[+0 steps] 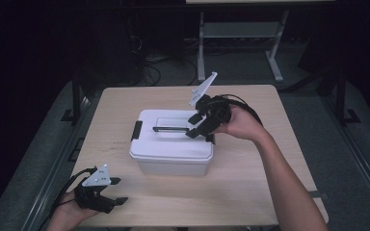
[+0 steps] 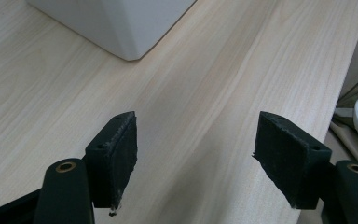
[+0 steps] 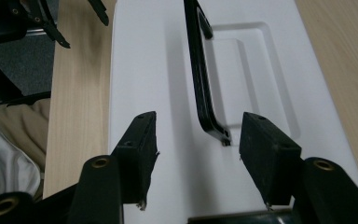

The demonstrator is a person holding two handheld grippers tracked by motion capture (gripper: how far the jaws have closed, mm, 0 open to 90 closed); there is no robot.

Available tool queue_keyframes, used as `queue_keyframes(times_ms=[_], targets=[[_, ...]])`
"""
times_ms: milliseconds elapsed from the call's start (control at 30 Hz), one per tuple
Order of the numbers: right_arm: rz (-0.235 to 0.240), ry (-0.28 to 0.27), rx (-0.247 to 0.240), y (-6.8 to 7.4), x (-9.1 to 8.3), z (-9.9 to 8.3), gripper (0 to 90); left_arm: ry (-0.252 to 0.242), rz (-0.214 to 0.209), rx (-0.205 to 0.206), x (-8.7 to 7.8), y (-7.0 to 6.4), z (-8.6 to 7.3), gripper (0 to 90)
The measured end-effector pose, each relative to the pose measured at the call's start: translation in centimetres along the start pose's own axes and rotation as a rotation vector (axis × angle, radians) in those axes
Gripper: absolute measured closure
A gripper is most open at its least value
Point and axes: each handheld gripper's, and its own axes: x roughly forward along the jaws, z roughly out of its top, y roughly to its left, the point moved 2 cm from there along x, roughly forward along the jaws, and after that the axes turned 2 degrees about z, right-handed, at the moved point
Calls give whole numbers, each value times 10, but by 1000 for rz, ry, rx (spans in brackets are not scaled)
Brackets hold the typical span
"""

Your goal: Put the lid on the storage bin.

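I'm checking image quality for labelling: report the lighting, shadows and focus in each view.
High view: table and white box lit, surroundings nearly black, slightly soft. Left gripper view: even light, wood grain sharp, left gripper casts a soft shadow. Right gripper view: lid bright without hard glare, handle throws a faint shadow, right gripper slightly blurred.

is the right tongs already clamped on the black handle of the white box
No, the right tongs stand open above the lid, with the black handle lying untouched between them on the white box.
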Motion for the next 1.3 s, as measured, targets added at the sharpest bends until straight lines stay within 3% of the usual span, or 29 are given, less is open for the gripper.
queue_keyframes(times_ms=[700, 967, 1300], targets=[[-45, -11, 50, 1, -16, -33, 385, 6, 1, -1, 1, 0, 0, 291], [-67, -20, 47, 2, -23, -39, 362, 5, 5, -7, 0, 1, -1, 291], [-67, -28, 88, 3, -23, -59, 358, 7, 9, -11, -1, 1, -1, 291]])
